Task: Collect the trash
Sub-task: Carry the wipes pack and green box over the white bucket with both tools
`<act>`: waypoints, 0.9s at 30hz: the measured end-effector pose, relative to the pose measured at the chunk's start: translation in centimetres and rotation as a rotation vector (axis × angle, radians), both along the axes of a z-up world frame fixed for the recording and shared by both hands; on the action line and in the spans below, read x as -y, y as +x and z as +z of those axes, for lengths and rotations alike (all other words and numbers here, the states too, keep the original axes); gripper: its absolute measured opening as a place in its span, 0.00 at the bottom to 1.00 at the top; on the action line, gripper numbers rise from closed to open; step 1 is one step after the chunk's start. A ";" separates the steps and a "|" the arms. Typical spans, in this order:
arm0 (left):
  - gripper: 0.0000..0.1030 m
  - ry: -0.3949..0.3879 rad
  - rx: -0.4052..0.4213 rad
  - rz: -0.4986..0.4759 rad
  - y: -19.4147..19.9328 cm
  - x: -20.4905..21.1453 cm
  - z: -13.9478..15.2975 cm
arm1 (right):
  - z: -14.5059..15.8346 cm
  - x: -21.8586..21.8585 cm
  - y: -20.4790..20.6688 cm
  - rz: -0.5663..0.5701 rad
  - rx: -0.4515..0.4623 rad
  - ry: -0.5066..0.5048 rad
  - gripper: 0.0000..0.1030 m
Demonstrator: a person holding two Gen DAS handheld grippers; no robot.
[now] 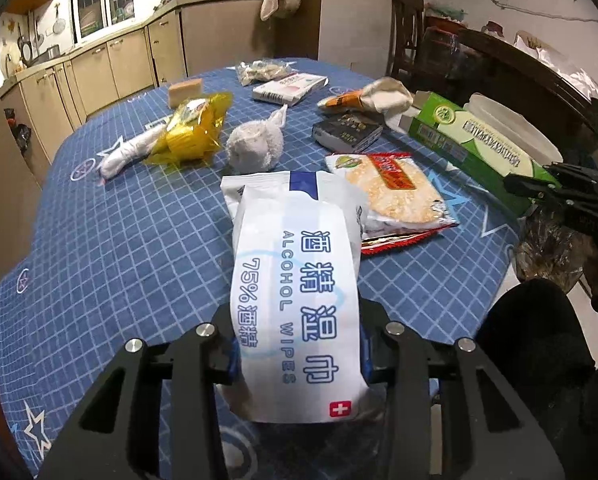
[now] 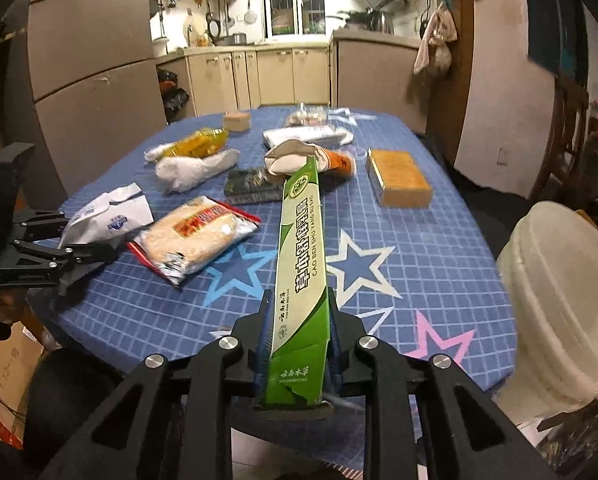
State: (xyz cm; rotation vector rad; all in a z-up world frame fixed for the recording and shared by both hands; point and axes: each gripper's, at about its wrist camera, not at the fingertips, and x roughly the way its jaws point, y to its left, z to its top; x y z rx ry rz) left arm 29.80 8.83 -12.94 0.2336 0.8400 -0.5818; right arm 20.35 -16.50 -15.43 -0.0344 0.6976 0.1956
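Blue checked cloth with star prints covers the surface [image 2: 439, 248]. Left tool [image 1: 297, 360]: fingers closed on the white alcohol wipes pack [image 1: 295, 280], which is held above the near edge of the surface and points away from the camera. Right tool [image 2: 297, 352]: fingers closed on one end of the long green box [image 2: 301, 248], which extends forward over the surface. Items lying on the surface: rice cracker packet [image 2: 195, 238], yellow wrapper [image 1: 195, 130], white rolled cloth [image 1: 255, 144], dark packet [image 1: 347, 130]. White plastic bucket [image 2: 563, 300] stands just beside the right edge of the surface.
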 end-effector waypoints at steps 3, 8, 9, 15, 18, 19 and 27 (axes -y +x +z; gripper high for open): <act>0.37 -0.010 0.011 0.026 -0.7 -0.6 0.8 | 1.2 0.1 -1.3 0.006 0.033 0.007 0.23; 0.36 -0.029 0.031 0.067 -1.7 -1.1 2.2 | 2.4 0.5 -2.6 0.006 0.064 0.015 0.21; 0.36 -0.033 0.035 0.074 -1.9 -1.1 2.4 | 3.0 0.7 -2.9 0.006 0.081 0.022 0.21; 0.36 -0.054 0.077 0.094 -2.4 -0.1 4.9 | 6.2 2.0 -4.1 -0.031 0.175 0.006 0.21; 0.36 -0.072 0.102 0.090 -2.4 1.1 6.8 | 7.5 3.2 -5.1 -0.065 0.212 -0.014 0.21; 0.36 -0.074 0.109 0.088 -2.3 1.5 7.2 | 7.9 3.6 -5.4 -0.075 0.221 -0.018 0.21; 0.36 -0.110 0.189 0.012 -1.9 7.9 11.8 | 11.5 10.1 -8.6 -0.212 0.294 -0.078 0.21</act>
